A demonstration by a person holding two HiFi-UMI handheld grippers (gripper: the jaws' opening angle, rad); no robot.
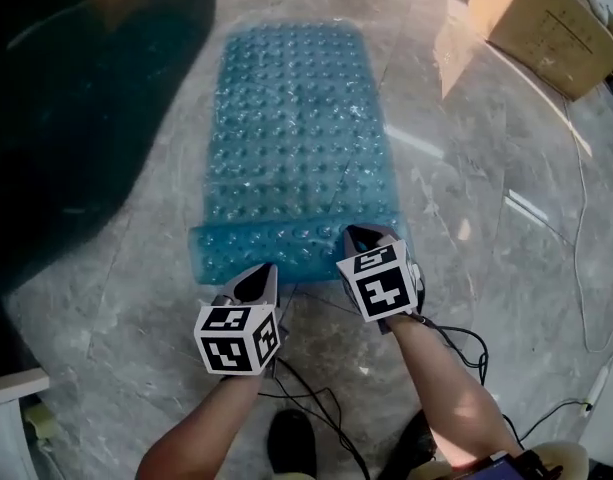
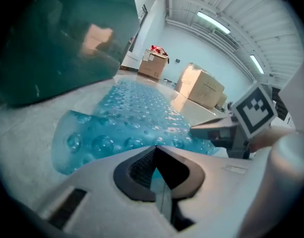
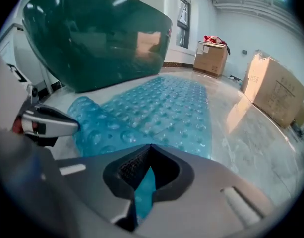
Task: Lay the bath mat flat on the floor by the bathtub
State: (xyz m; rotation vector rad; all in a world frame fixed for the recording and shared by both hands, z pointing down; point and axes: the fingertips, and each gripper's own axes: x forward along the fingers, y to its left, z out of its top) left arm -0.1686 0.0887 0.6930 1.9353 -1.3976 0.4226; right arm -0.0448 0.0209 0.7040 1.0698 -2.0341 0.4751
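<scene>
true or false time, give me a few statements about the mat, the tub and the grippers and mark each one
1. The left gripper and the right gripper are both shut on the near edge of the mat. True.
2. The mat is red. False: it is blue.
3. The mat's near end curls up off the floor. True.
4. In the head view the tub is right of the mat. False: it is on the mat's left.
5. A cardboard box stands on the floor beyond the mat. True.

Blue bubbled plastic bath mat (image 1: 296, 118) is lying on grey marble floor (image 1: 486, 268); dark green bathtub (image 1: 76, 118) is standing left of it; brown cardboard box (image 1: 546, 18) is sitting beyond, at far right.
</scene>
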